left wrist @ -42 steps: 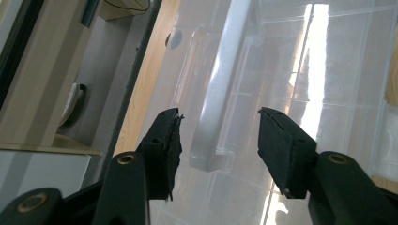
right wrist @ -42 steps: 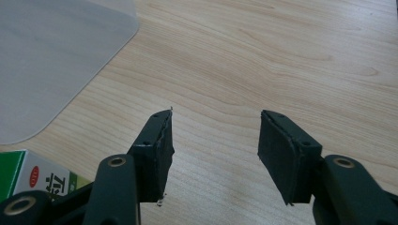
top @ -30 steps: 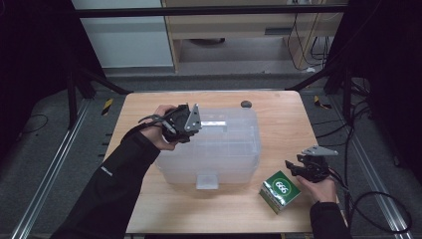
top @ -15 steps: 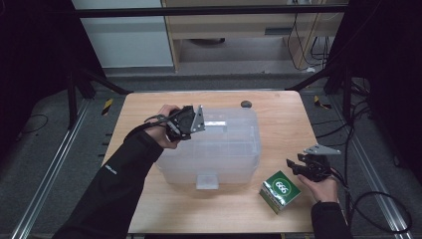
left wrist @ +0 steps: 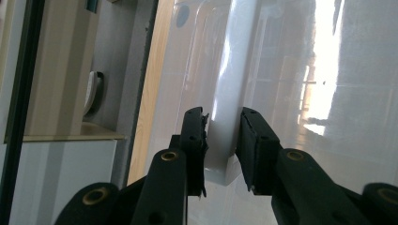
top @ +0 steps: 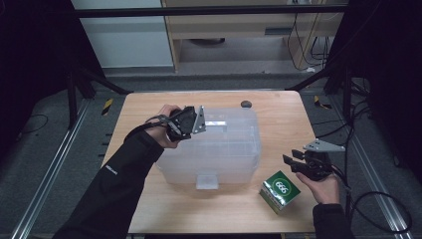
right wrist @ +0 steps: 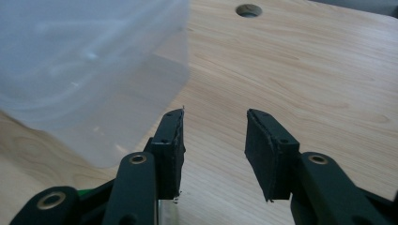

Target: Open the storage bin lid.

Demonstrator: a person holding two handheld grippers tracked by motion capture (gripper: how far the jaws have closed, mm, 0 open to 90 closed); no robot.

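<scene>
Lifted a little since the earlier high-view frame, the right gripper (top: 298, 165) now sits clear above the green box (top: 279, 191), which has not shifted from its spot near the front right corner of the table (top: 278, 114). Its jaws have just been closing, yet they stand apart with nothing between them; in the right gripper view only bare wood shows past the pads (right wrist: 171, 140), and a sliver of green sits low at the left.

The left gripper (top: 191, 121) has stayed at the far left corner of the clear plastic bin (top: 219, 149), which stands upside down in the middle of the table. Its jaws have also just been closing, and the left gripper view shows them clamped on the white handle (left wrist: 225, 140) of the bin (the left pad touching, the right one seemingly pressed in too).

My worry is the grip on that handle. It is narrow, smooth and held from one corner, so if the bin is lifted or tipped from there it could swing, twist in the pads or slide out and drop. A swinging bin could knock the green box off the front edge. The right gripper, being empty, gives the bin no support, and if it closes further on air before dropping back to the box, it could nudge the box instead of catching it.
</scene>
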